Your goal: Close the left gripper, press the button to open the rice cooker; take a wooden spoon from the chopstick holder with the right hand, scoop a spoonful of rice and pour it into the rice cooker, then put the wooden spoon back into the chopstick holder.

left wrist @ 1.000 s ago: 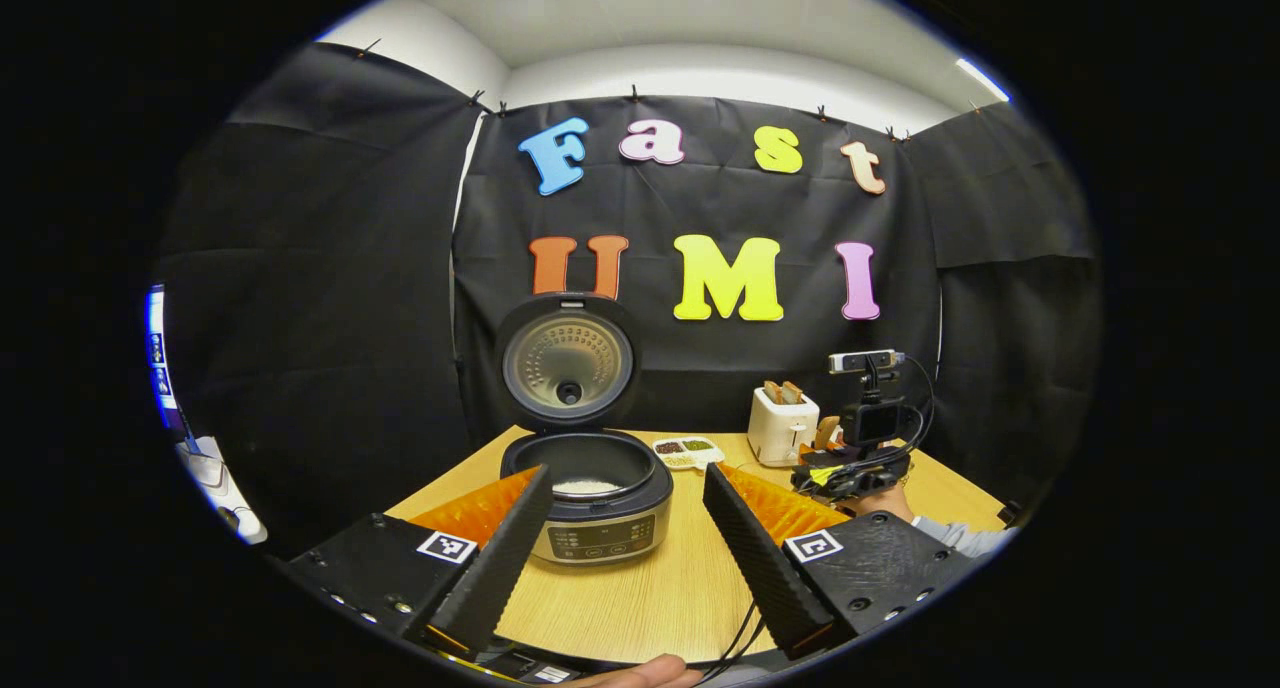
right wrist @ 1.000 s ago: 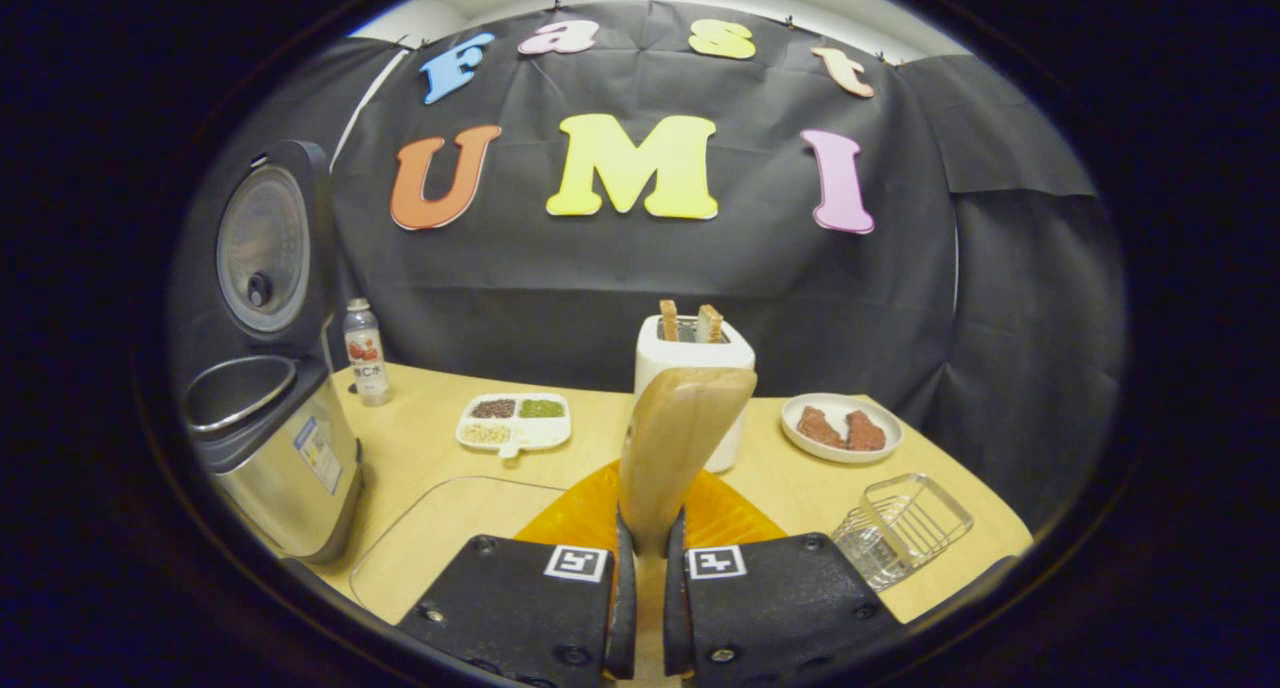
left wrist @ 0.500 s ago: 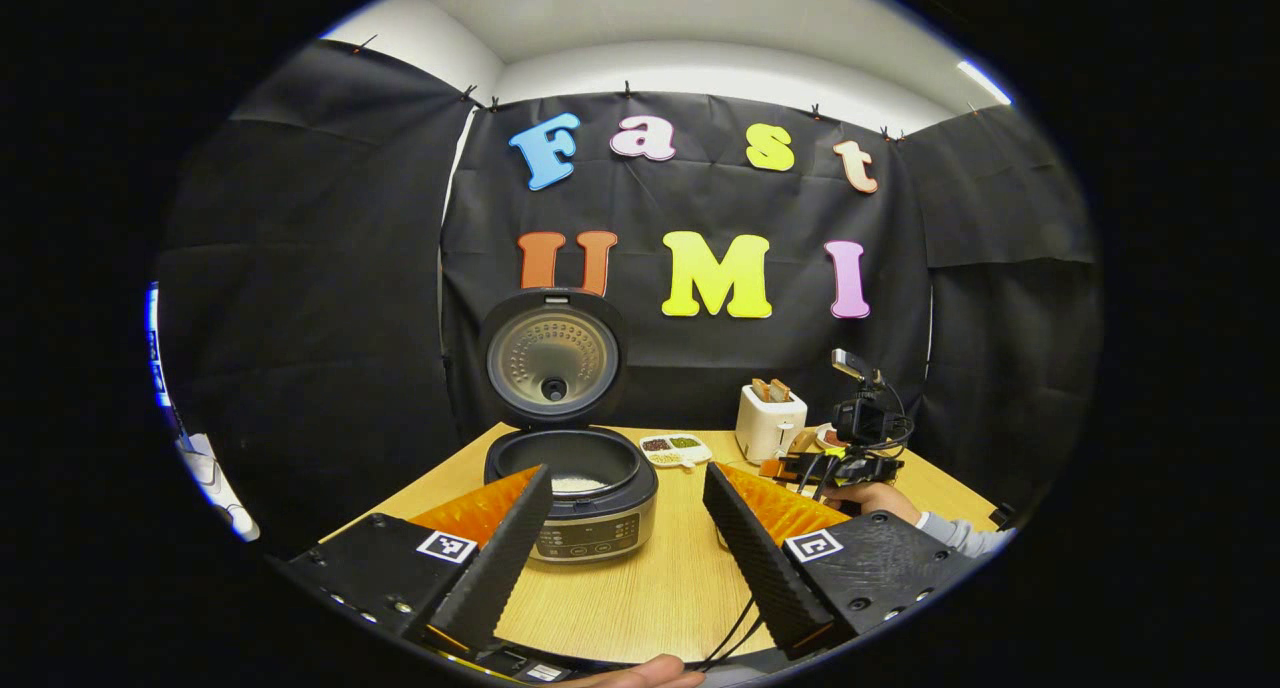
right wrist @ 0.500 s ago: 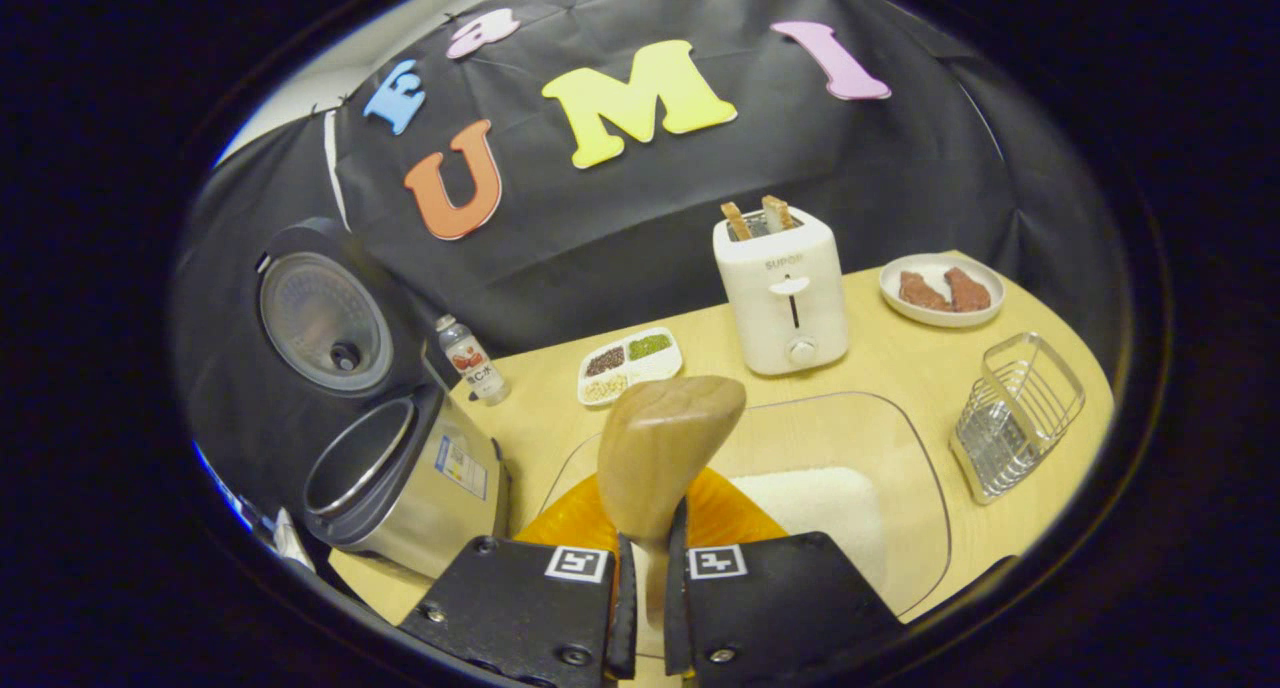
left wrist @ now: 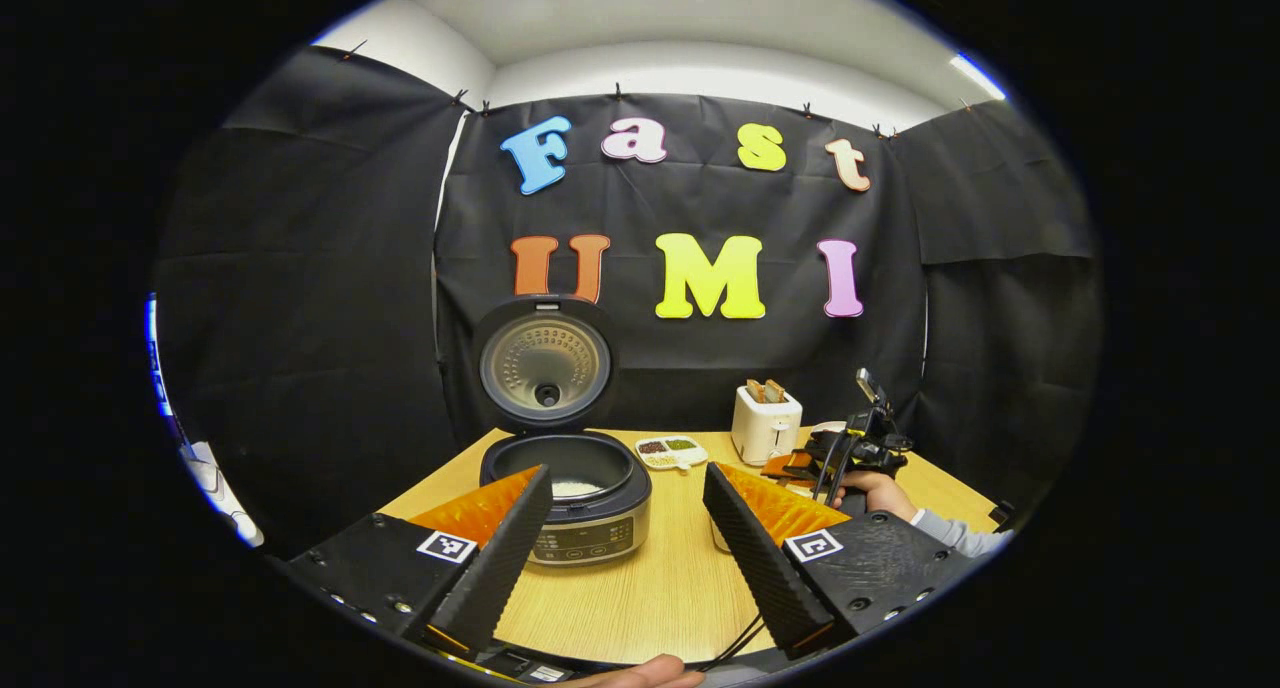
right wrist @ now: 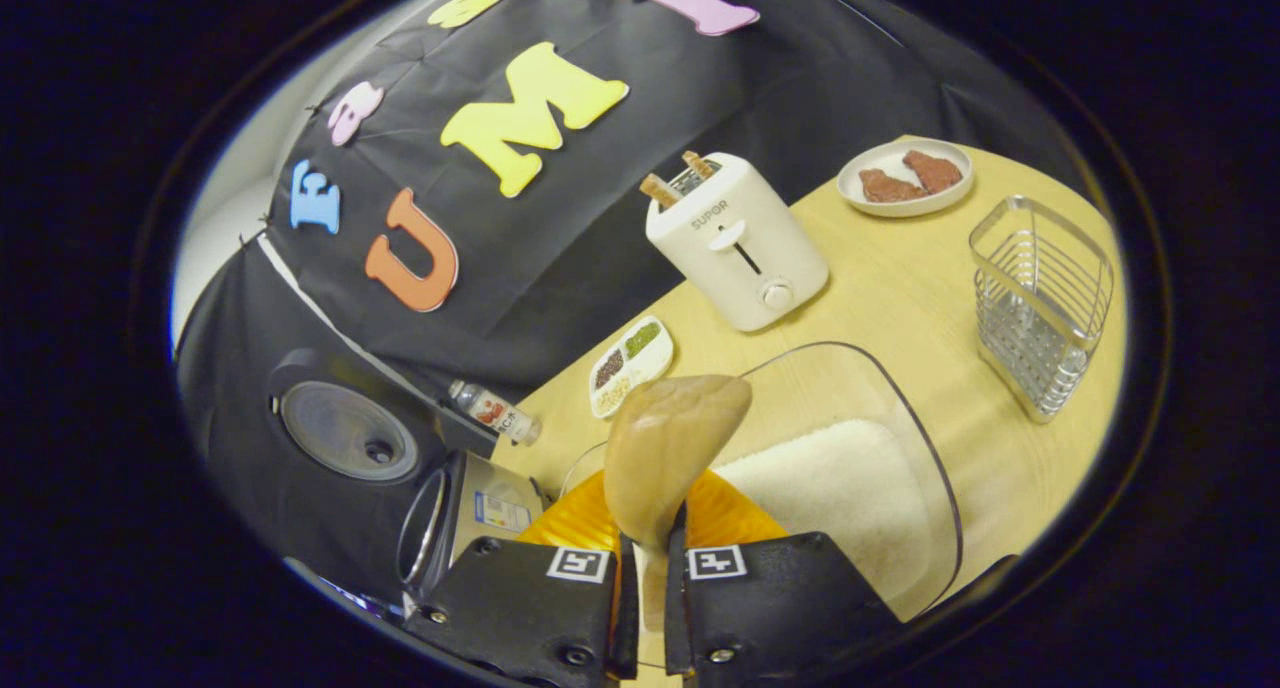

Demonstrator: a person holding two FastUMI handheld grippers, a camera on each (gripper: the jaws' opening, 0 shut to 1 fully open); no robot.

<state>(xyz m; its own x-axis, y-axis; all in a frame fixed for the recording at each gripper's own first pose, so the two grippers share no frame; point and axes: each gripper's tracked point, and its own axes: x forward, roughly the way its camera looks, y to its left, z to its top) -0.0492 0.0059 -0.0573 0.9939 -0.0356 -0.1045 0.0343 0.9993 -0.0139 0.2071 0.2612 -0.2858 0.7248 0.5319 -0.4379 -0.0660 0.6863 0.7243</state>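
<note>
With the right gripper (right wrist: 645,568) clamped on the wooden spoon (right wrist: 668,451) above the rice (right wrist: 835,488) ahead and the left gripper (left wrist: 625,528) apart, scooping was judged next, requiring a downward dip.

Right gripper (right wrist: 645,593) clamps the wooden spoon (right wrist: 668,451) at bottom centre, bowl tilted above the rice (right wrist: 840,483) in the clear container (right wrist: 935,488); chopstick holder (right wrist: 1040,303) far right, rice cooker (right wrist: 440,508) lower left.
</note>
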